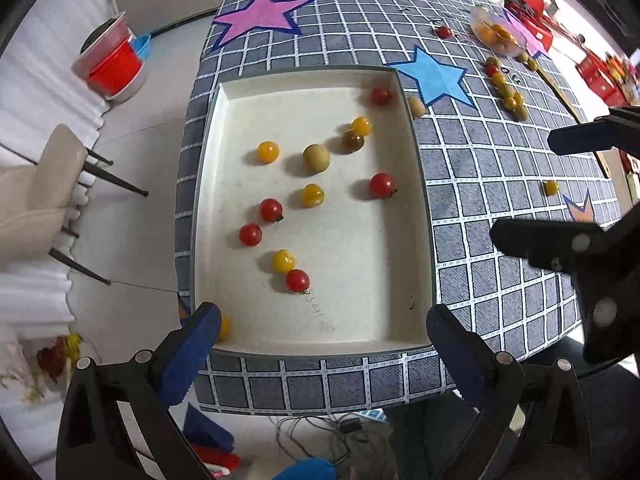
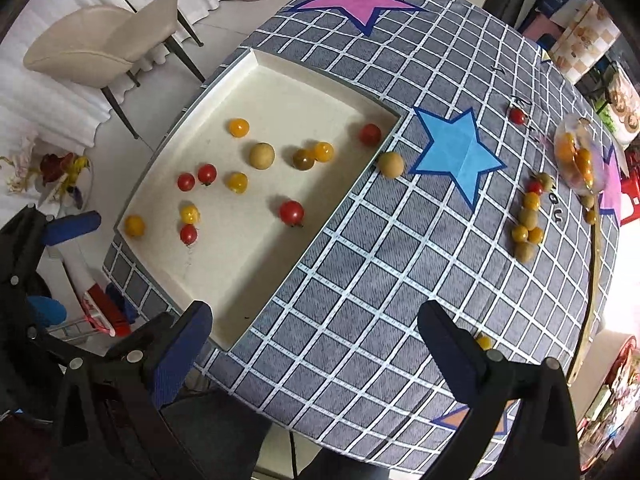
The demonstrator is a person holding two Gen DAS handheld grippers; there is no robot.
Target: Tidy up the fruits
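Observation:
A white tray (image 1: 240, 112) (image 2: 280, 80) on the checked tablecloth holds several red, yellow and green-brown small fruits, such as a red tomato (image 1: 382, 185) (image 2: 291, 212). A green-brown fruit (image 1: 416, 106) (image 2: 391, 165) lies just outside the tray's right rim. A row of several fruits (image 1: 506, 90) (image 2: 528, 216) lies on the cloth further right. A single yellow fruit (image 1: 551, 187) (image 2: 484, 342) lies near my right gripper. My left gripper (image 1: 322, 326) is open and empty over the tray's near edge. My right gripper (image 2: 314, 320) (image 1: 552, 188) is open and empty above the cloth.
A clear plastic tub (image 1: 496, 34) (image 2: 578, 156) with yellow fruits lies at the far right, with a lone red tomato (image 1: 444, 32) (image 2: 518, 116) near it. Paper stars, blue (image 1: 436, 76) (image 2: 456, 152) and pink (image 1: 260, 14), lie on the cloth. A beige chair (image 2: 100, 44) stands left of the table.

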